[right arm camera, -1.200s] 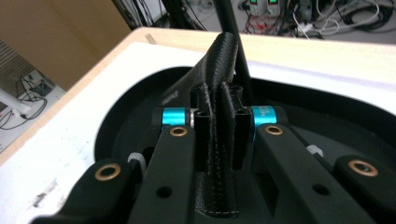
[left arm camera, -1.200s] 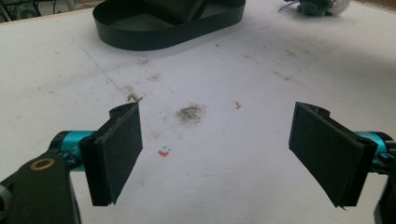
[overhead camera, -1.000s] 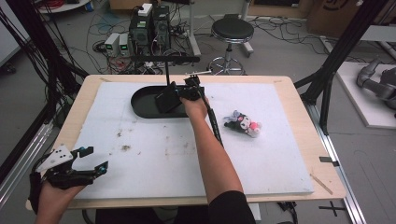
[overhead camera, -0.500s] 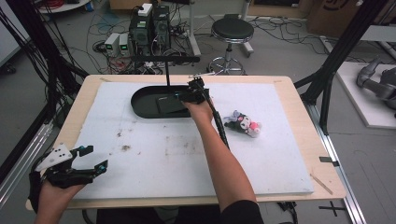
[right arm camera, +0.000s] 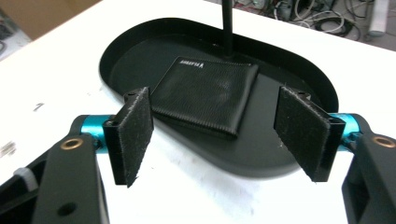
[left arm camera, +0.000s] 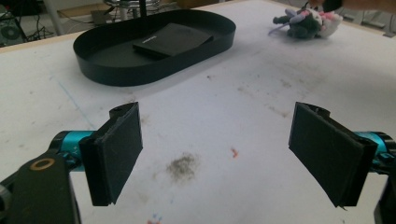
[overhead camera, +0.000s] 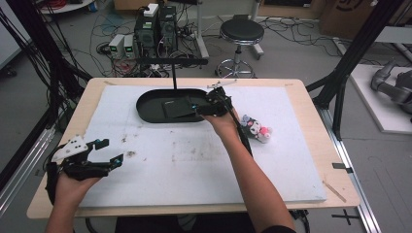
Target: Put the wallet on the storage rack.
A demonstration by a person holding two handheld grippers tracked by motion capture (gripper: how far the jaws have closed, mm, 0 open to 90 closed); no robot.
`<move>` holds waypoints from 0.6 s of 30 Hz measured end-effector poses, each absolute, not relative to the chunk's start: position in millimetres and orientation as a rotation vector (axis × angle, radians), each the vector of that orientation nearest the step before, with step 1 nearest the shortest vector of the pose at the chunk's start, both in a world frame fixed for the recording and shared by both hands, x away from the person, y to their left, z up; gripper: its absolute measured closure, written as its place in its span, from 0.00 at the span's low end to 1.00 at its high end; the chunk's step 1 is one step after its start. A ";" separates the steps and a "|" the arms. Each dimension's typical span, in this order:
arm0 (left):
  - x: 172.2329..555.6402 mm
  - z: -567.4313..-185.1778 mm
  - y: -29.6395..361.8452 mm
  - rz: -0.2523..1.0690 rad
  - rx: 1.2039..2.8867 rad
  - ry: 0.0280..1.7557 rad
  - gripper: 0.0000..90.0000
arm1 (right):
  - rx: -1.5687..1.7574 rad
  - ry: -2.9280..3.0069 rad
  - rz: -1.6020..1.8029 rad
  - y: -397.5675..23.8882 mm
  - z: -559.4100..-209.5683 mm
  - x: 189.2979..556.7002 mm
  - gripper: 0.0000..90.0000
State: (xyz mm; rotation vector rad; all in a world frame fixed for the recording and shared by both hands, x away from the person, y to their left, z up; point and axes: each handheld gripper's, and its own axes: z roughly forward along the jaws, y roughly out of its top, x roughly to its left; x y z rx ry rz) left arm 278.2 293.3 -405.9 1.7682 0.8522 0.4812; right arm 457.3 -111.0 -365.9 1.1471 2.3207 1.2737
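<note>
Desk (overhead camera: pixel 194 165): white top, stained, carrying all items.
Tray (overhead camera: pixel 145 104): black oval, far centre of the desk.
Wallet (overhead camera: pixel 176 108): black, folded, lying flat inside the tray, touched by nothing.
Right gripper (right arm camera: pixel 212 130): at the tray's right rim, fingers (right arm camera: pixel 135 133) spread wide, having just been opening, nothing between them; wallet beyond the tips.
Left gripper (left arm camera: pixel 215 154): near-left corner of the desk, fingers released, empty, well apart from the tray.
Plush toy (overhead camera: pixel 256 129): beside the right forearm.
</note>
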 end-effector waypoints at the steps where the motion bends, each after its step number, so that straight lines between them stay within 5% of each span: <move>1: 281.5 -405.9 291.8 0.479 1.765 0.851 0.19 | 1.141 2.325 1.273 -115.3 -365.6 454.0 0.30; 18: 304.7 -399.9 267.2 0.466 1.756 0.768 0.19 | 1.087 2.289 1.284 -176.2 -371.1 402.7 0.23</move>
